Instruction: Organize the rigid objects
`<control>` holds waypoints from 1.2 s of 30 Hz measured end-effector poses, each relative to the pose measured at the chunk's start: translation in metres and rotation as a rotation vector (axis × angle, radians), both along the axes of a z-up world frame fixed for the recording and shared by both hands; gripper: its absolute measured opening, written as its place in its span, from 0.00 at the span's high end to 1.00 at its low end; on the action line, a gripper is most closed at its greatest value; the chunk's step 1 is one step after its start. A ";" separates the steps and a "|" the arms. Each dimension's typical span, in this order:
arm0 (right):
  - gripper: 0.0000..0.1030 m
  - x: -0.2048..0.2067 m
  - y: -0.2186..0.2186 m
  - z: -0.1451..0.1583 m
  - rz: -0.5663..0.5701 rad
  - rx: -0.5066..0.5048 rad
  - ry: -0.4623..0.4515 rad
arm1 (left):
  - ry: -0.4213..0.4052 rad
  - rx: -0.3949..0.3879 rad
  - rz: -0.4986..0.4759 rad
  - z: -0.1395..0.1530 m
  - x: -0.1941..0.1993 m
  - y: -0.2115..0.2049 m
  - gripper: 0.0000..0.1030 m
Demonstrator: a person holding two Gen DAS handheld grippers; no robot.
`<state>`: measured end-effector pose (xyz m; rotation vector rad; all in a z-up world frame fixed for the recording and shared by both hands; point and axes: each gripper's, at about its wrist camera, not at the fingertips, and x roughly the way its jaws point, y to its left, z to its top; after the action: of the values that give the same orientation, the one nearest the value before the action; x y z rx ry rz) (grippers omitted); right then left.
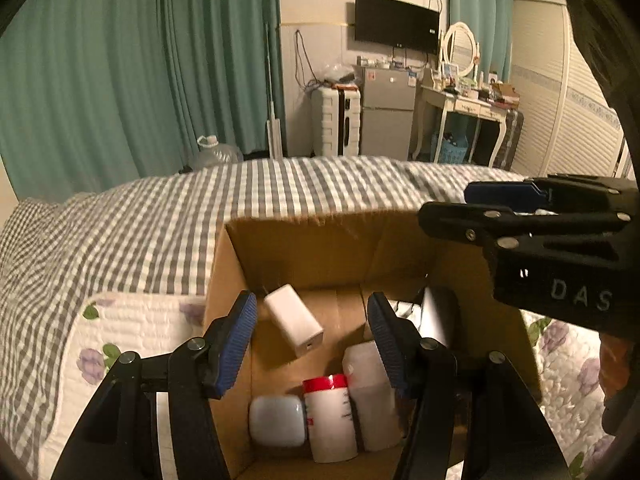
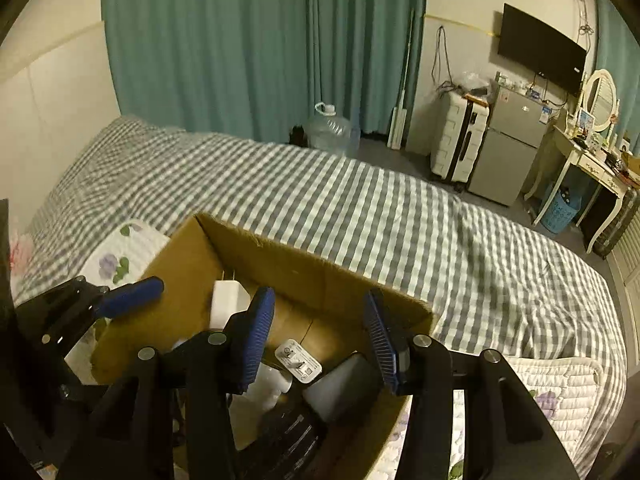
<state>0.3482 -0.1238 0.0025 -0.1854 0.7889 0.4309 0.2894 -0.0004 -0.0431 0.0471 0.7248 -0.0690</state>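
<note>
An open cardboard box (image 1: 320,248) stands on the bed and holds several items: a white charger block (image 1: 294,320), a red-capped white bottle (image 1: 330,416), a white rounded case (image 1: 277,420), a translucent bottle (image 1: 370,392) and a dark flat device (image 1: 438,316). My left gripper (image 1: 312,340) is open and empty above the box. My right gripper (image 2: 316,332) is open and empty over the box (image 2: 280,264); a white plug adapter (image 2: 298,362) and the charger block (image 2: 228,300) lie below it. The right gripper also shows in the left wrist view (image 1: 520,216).
The bed has a grey checked cover (image 2: 360,208) and a white floral quilt (image 1: 128,332) under the box. Beyond are teal curtains (image 1: 140,60), a water jug (image 2: 330,128), a suitcase (image 2: 458,144), a small fridge (image 2: 508,148) and a dressing table (image 2: 588,164).
</note>
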 end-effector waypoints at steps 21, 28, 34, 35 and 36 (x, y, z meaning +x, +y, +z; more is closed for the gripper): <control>0.39 -0.153 -0.062 0.155 -0.131 0.071 -0.286 | -0.384 0.001 0.024 0.164 -0.144 -0.013 0.31; 0.10 -0.223 -0.076 0.181 -0.191 0.110 -0.427 | -0.495 0.027 0.023 0.178 -0.201 -0.013 0.28; 0.00 -0.263 -0.076 0.172 -0.237 0.148 -0.478 | -0.534 -0.001 0.004 0.158 -0.238 -0.004 0.26; 0.00 -0.268 -0.076 0.168 -0.243 0.162 -0.487 | -0.533 0.001 0.006 0.152 -0.241 -0.003 0.26; 0.00 -0.274 -0.075 0.163 -0.246 0.180 -0.501 | -0.528 0.006 0.010 0.143 -0.243 -0.002 0.26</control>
<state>0.0744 -0.1992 0.1656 -0.0228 0.2727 0.2049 0.0468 -0.0021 0.1001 0.0641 0.1977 -0.0417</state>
